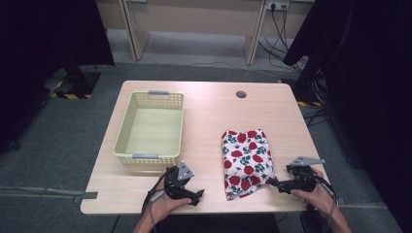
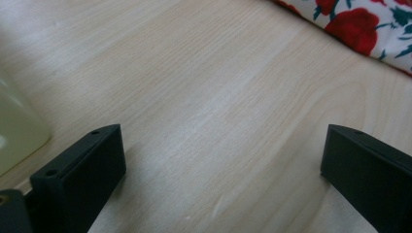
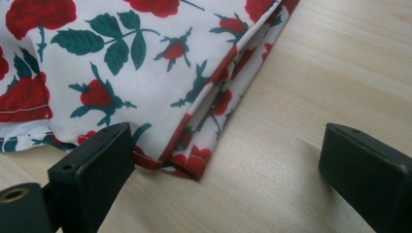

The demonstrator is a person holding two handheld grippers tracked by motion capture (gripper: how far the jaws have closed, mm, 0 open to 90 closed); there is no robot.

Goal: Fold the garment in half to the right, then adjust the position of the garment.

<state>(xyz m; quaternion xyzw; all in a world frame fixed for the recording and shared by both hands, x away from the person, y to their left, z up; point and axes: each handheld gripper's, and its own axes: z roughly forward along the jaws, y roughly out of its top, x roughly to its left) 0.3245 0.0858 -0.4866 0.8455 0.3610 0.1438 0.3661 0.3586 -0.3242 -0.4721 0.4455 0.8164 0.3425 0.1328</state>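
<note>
A folded white cloth printed with red roses and green leaves (image 1: 245,162) lies flat on the right half of the wooden table (image 1: 214,111). My right gripper (image 1: 270,183) sits at the cloth's near right corner, held low by a hand and pointing left. In the right gripper view its jaws stand open (image 3: 226,165), and the hemmed corner of the cloth (image 3: 121,63) lies on the table just beside the left jaw, unpinched. My left gripper (image 1: 198,195) rests near the table's front edge, open (image 2: 221,165) over bare wood, with the cloth's edge (image 2: 359,24) farther off.
A pale yellow plastic basket (image 1: 125,127) with nothing in it stands on the left half of the table, just beyond the left gripper; its corner (image 2: 14,131) shows beside the left jaw. A round cable hole (image 1: 241,94) is near the far edge.
</note>
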